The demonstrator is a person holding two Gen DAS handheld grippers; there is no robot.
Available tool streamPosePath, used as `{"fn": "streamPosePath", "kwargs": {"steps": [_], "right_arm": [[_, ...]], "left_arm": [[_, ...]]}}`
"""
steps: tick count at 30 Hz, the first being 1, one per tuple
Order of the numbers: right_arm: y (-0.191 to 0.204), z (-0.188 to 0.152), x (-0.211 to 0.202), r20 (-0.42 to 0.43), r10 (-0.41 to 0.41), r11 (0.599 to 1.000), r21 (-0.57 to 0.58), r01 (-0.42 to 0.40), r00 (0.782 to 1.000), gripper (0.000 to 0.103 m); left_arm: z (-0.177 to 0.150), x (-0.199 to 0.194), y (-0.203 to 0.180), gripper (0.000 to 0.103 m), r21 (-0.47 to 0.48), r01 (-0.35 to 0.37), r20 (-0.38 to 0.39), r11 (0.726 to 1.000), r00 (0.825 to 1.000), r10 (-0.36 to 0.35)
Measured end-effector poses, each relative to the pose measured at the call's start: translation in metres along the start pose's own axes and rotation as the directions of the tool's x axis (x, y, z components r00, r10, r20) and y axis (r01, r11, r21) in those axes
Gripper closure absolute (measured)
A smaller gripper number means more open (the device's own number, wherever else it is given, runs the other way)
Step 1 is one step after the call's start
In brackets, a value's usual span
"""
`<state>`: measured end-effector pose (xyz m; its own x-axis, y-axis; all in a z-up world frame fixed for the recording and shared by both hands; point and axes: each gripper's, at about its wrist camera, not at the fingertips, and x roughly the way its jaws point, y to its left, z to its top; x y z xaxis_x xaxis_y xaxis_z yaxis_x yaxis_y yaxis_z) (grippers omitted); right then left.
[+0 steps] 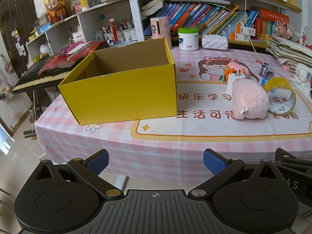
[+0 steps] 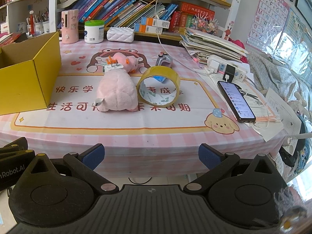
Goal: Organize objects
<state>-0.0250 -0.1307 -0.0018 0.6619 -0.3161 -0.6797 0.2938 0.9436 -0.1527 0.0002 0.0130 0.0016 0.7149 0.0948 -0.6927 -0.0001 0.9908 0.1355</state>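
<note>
An open, empty yellow cardboard box (image 1: pixel 120 95) (image 2: pixel 29 81) stands on the left part of the pink checked table (image 1: pixel 156 144) (image 2: pixel 136 136). To its right lie a pink plush toy (image 1: pixel 250 101) (image 2: pixel 117 93), a roll of yellow tape (image 1: pixel 280 95) (image 2: pixel 159 86) on its edge, a white charger plug (image 1: pixel 234 80) (image 2: pixel 113 67), a smaller pink toy (image 2: pixel 126 60), an orange clip (image 1: pixel 228 72) and a grey gadget (image 1: pixel 266 71) (image 2: pixel 164 60). My left gripper (image 1: pixel 156 162) and right gripper (image 2: pixel 151 156) hang open before the table's front edge, holding nothing.
A phone (image 2: pixel 236 101) on a cable, a power strip (image 2: pixel 228 68) and a stack of papers (image 2: pixel 212 44) crowd the table's right side. At the back stand a white tub (image 1: pixel 188 39), a pink bottle (image 2: pixel 69 26) and a tissue box (image 2: pixel 120 34) below bookshelves. A keyboard (image 1: pixel 39 78) sits left of the table.
</note>
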Motion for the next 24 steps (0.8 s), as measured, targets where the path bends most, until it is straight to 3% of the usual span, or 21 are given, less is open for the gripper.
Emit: {"fn": "streamPosePath", "kwargs": {"steps": [24], "right_arm": [[0.0034,-0.0001,0.0032,-0.009,0.002,1.0,-0.001,-0.002,1.0,0.0]], "left_arm": [[-0.0026,0.0023,-0.0026,0.0,-0.003,-0.002,-0.012,1.0,1.0,0.002]]}}
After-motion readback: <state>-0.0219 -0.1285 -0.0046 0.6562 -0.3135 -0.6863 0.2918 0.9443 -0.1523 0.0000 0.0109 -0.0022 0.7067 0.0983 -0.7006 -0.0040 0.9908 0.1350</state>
